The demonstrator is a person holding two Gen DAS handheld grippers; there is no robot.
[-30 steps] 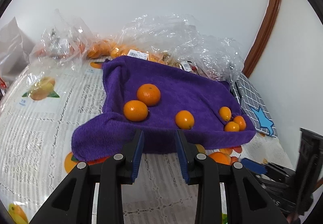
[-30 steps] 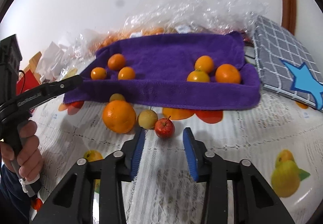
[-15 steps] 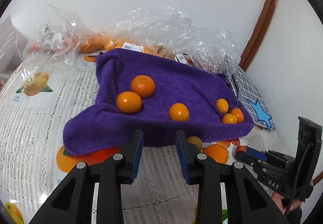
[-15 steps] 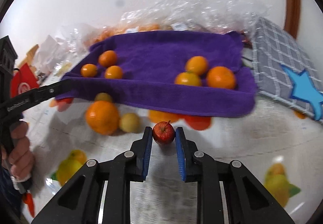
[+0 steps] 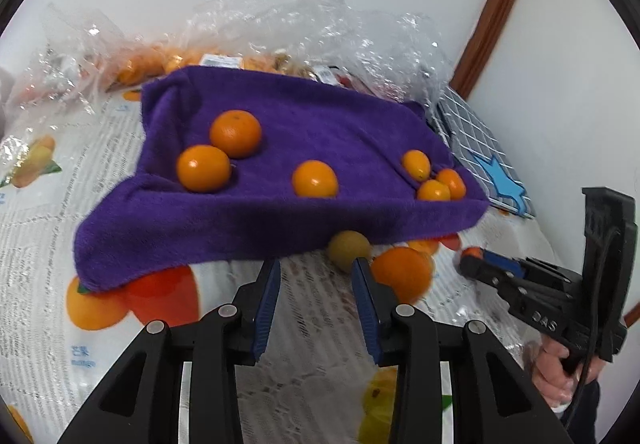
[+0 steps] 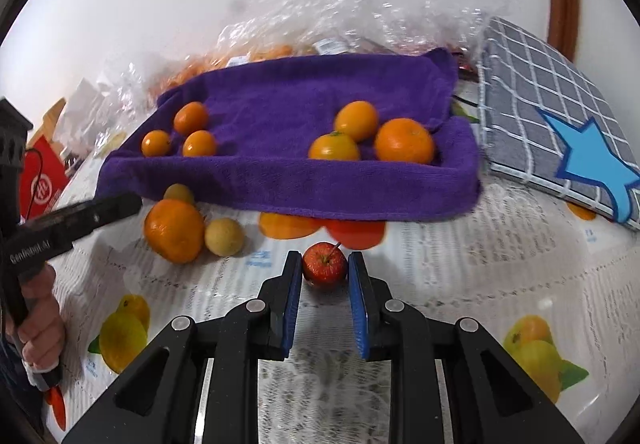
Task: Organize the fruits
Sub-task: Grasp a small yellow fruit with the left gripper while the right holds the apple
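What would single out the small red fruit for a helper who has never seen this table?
Find the purple towel; just before its front edge lies a small red apple with a stem, clamped in the right gripper. It is the only red fruit beside the big orange and pale yellow fruit.

Two black plastic handheld grippers are showing blue ribbed pads on their fingers (image 5: 267, 298) and silver screws at the joints. The left gripper (image 5: 316, 284) is bearing white "GenRobot.AI" lettering along its barrel; the right gripper (image 6: 324, 284) is carrying a moulded "DAS" mark and a thin black cable. A dark sleeve (image 6: 12, 388) is showing at one wrist.
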